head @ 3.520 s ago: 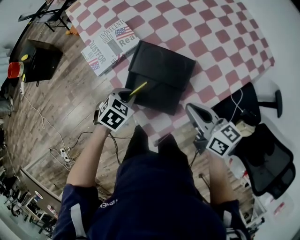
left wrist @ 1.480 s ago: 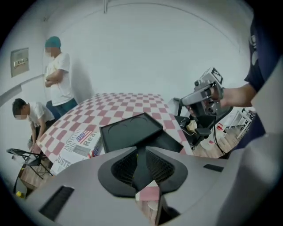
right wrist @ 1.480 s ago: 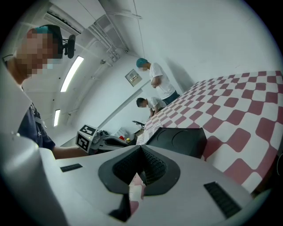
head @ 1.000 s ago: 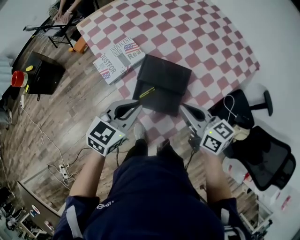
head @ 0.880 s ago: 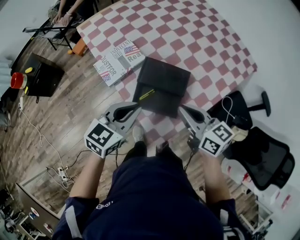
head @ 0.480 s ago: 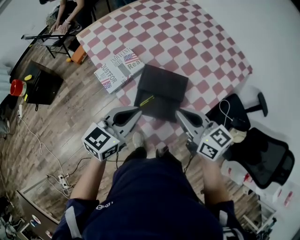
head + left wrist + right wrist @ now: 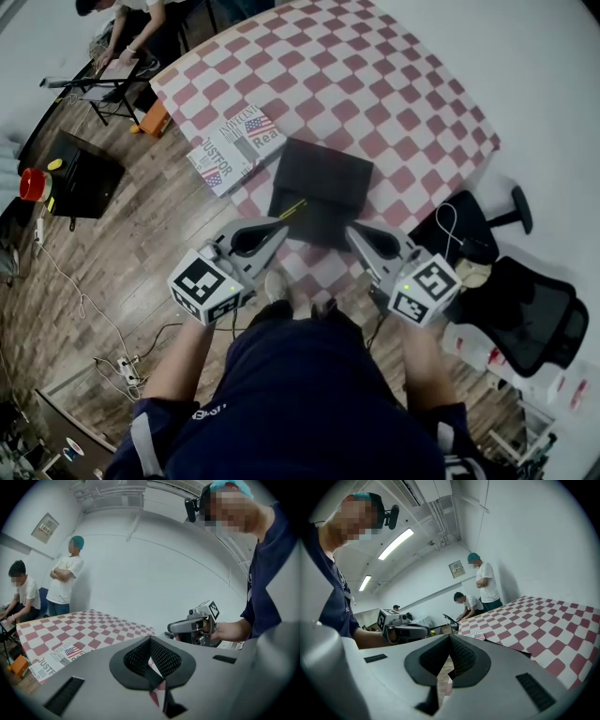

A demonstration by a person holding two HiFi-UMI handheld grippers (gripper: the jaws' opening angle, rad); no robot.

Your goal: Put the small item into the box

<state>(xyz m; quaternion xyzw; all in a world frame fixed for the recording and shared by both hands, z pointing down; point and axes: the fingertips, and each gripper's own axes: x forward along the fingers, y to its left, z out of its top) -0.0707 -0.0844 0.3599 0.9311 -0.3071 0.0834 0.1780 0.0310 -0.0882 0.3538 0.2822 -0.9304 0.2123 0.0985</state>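
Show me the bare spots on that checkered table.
Free: the wide red-and-white checkered tablecloth beyond the flat black box, and the strip between it and the right edge. Crowded: the near-left corner, where flag-printed booklets lie beside the box.

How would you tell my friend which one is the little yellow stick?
Look at the big red-and-white checked cloth, then at the black box near its front edge, next to the paper with a flag on it. The yellow stick lies on the box's near left part; it is the only thin, bright yellow thing on that dark surface.
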